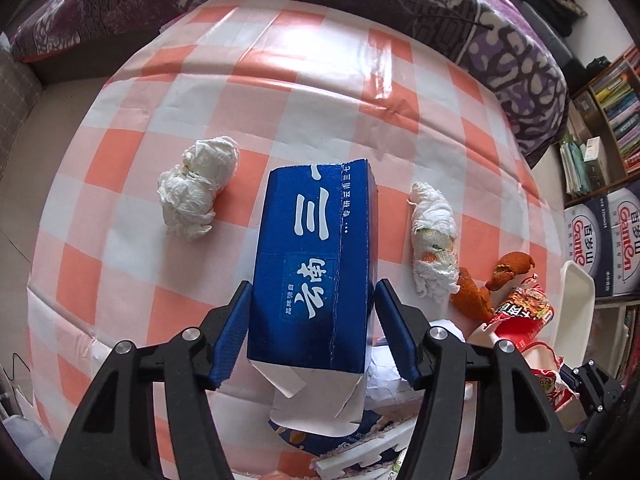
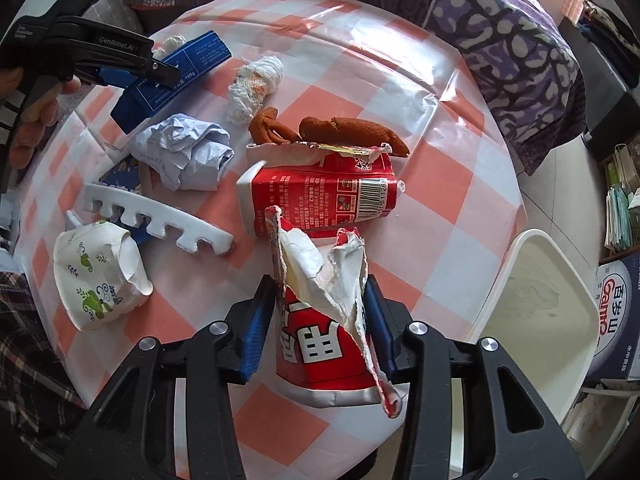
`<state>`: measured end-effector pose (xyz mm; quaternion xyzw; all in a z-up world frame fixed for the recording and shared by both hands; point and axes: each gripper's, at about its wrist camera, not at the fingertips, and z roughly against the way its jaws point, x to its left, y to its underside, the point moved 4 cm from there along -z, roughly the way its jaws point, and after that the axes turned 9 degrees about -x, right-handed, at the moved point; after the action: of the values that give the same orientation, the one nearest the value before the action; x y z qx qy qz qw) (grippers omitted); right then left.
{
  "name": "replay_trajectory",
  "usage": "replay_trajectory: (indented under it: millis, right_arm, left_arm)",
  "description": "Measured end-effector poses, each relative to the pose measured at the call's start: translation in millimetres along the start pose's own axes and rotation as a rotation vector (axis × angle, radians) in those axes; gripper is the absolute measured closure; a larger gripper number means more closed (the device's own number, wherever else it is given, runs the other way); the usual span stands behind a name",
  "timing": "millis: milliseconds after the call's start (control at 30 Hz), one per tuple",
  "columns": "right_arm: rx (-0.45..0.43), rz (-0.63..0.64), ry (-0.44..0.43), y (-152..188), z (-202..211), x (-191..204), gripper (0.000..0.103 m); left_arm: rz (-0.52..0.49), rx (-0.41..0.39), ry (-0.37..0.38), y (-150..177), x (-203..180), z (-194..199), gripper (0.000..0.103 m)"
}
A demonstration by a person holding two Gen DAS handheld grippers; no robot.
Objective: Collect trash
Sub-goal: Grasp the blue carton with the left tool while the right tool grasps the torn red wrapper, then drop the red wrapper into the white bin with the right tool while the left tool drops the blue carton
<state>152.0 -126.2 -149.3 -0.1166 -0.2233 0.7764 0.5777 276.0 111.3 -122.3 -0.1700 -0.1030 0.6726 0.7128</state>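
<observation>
My left gripper (image 1: 314, 312) is shut on a blue carton (image 1: 316, 256) with white Chinese lettering and holds it above the checked table; it also shows in the right wrist view (image 2: 160, 80). My right gripper (image 2: 320, 320) is shut on a torn red paper cup (image 2: 324, 340). A white bin (image 2: 536, 320) stands at the table's right edge. On the table lie a second red cup (image 2: 324, 196), orange peels (image 2: 352, 130), a crumpled white tissue (image 1: 196, 194), a stained tissue (image 1: 434, 240) and crumpled bluish paper (image 2: 184, 152).
A white toothed plastic strip (image 2: 160, 216) and a crushed floral paper cup (image 2: 100, 280) lie at the table's left. A purple patterned sofa (image 1: 500, 40) runs behind the table. Bookshelves and water cartons (image 1: 596, 236) stand on the right.
</observation>
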Motion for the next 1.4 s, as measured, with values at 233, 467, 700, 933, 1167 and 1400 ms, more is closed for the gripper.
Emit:
replay_trajectory:
  millis: [233, 467, 700, 933, 1167, 1400]
  right_arm:
    - [-0.124, -0.088, -0.017, -19.7, 30.7, -2.4, 0.060]
    - [-0.236, -0.204, -0.006, -25.0, 59.5, -13.4, 0.060]
    - [-0.367, -0.360, 0.018, -24.1, 85.6, -40.1, 0.060]
    - [-0.405, -0.562, 0.179, -3.4, 97.4, -84.0, 0.059]
    - [-0.324, -0.740, 0.301, 31.6, 96.2, -135.8, 0.055]
    - [-0.293, -0.869, 0.362, 62.7, 108.3, -172.9, 0.030]
  left_arm:
    - [0.009, -0.097, 0.000, -3.4, -13.7, 27.4, 0.046]
    - [-0.012, -0.216, -0.011, -9.0, -44.1, 57.4, 0.047]
    - [-0.035, -0.333, -0.039, -5.6, -71.7, 85.6, 0.047]
    - [0.016, -0.385, 0.043, 8.5, -103.5, 95.9, 0.047]
    - [-0.035, -0.397, 0.076, 22.5, -147.2, 92.9, 0.047]
    - [-0.094, -0.385, 0.134, 37.2, -192.4, 92.1, 0.047]
